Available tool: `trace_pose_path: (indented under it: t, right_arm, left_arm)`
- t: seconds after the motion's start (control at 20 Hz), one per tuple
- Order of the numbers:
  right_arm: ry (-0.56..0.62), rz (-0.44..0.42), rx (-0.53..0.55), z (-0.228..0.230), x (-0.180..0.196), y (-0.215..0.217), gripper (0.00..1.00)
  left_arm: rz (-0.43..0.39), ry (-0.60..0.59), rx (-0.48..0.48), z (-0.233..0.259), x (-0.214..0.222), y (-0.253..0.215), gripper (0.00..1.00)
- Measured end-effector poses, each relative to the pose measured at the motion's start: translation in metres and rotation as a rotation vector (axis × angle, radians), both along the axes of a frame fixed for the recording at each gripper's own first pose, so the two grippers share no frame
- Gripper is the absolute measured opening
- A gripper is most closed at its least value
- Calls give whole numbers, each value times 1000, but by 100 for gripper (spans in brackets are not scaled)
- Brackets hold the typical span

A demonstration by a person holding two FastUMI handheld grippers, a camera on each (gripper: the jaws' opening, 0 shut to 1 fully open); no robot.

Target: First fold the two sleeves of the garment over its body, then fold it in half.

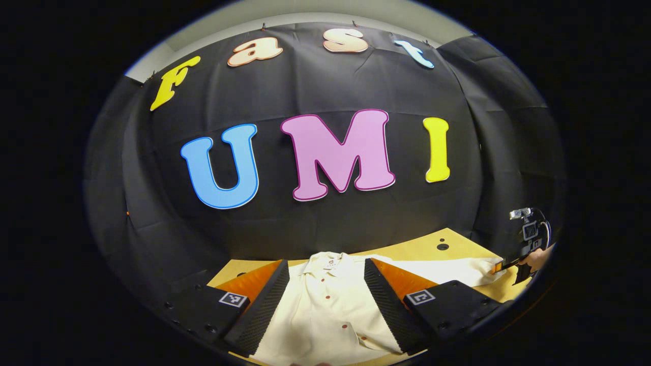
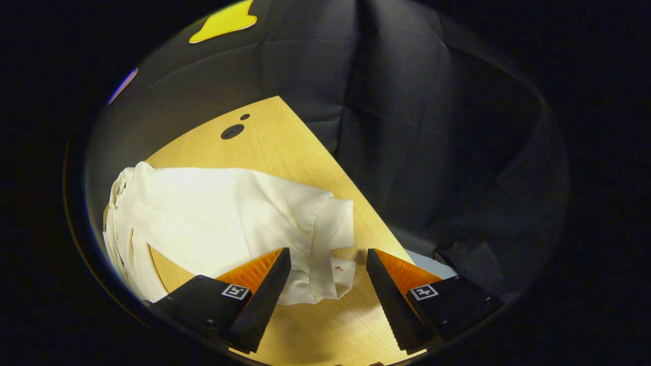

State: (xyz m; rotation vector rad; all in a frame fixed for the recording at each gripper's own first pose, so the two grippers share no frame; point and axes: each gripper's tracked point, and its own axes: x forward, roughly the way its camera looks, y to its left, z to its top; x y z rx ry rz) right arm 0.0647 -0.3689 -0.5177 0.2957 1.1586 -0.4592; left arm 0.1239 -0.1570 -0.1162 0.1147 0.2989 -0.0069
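Note:
A cream button-up shirt (image 1: 325, 315) lies face up on the wooden table (image 1: 422, 249), collar toward the wall. My left gripper (image 1: 325, 263) hovers open above the shirt's chest, its fingers on either side of the button row. One sleeve (image 1: 447, 272) stretches out to the right, where a hand (image 1: 536, 259) holds my right gripper (image 1: 508, 265) at its end. In the right gripper view that sleeve (image 2: 229, 203) lies rumpled on the table (image 2: 264, 137), and its cuff (image 2: 325, 274) sits between the spread fingers of the open right gripper (image 2: 328, 251).
Black cloth walls close the booth behind and to the right of the table. Two dark holes (image 2: 232, 131) mark the tabletop near its far corner. The table's right edge (image 2: 366, 203) runs close past the cuff.

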Motion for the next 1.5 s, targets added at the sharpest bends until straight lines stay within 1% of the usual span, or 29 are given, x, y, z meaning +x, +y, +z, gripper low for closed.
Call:
trace_pose_path:
  t: [0.05, 0.1, 0.15, 0.2, 0.3, 0.35, 0.4, 0.45, 0.55, 0.6, 0.65, 0.7, 0.75, 0.9, 0.95, 1.05, 1.15, 1.25, 1.5]
  right_arm:
    - [-31, -9, -18, -1, 8, -5, 97]
    - [-8, -16, 1, -5, 3, -1, 96]
    - [-33, -19, -15, 1, 7, -2, 96]
    - [-24, -21, -10, -3, 5, -1, 97]
    - [-30, -19, -11, -3, 7, 1, 95]
    - [-35, -27, -10, 0, 9, 3, 81]
    - [-42, -24, -13, -4, 14, 5, 58]
    - [-45, -10, -3, -5, 16, 9, 46]
    - [-28, -15, 5, 0, 20, 15, 17]
    - [-22, -26, 8, -2, 25, 16, 9]
    - [-24, -18, 31, -7, 26, 18, 8]
    - [-22, -17, 30, -3, 24, 15, 5]
    - [-22, -18, 28, 1, 26, 14, 5]
    - [-69, -3, -20, 22, 39, 13, 5]
    - [-78, 15, -28, 32, 43, 16, 5]
    - [-104, 64, -50, 53, 54, 23, 5]
    - [-166, 123, -105, 82, 78, 31, 5]
    - [-236, 186, -117, 117, 104, 53, 5]
    - [-376, 368, -94, 182, 171, 149, 5]
  left_arm:
    - [-4, 1, 0, 0, -1, 1, 97]
    - [-3, 2, 3, -1, -3, 3, 97]
    - [2, 4, 6, 0, -4, 7, 97]
    - [9, 6, 7, -1, -7, 11, 97]
    - [25, 12, 1, -2, -11, 19, 97]
    - [33, 16, -1, -3, -13, 23, 97]
    - [42, 19, -2, -5, -16, 27, 97]
    - [52, 26, -1, -7, -18, 31, 97]
    - [74, 38, -7, -13, -21, 41, 97]
    - [86, 46, -15, -16, -23, 45, 97]
    - [96, 55, -23, -19, -24, 49, 97]
    - [105, 60, -30, -21, -26, 53, 97]
    - [113, 64, -33, -22, -27, 57, 97]
    - [127, 60, 8, -26, -30, 72, 97]
    - [131, 58, 21, -25, -31, 77, 97]
    - [139, 52, 11, -24, -33, 86, 97]
    - [139, 41, 7, -22, -35, 93, 97]
    - [131, 32, 21, -20, -34, 101, 97]
    - [123, 18, 17, -22, -30, 123, 97]
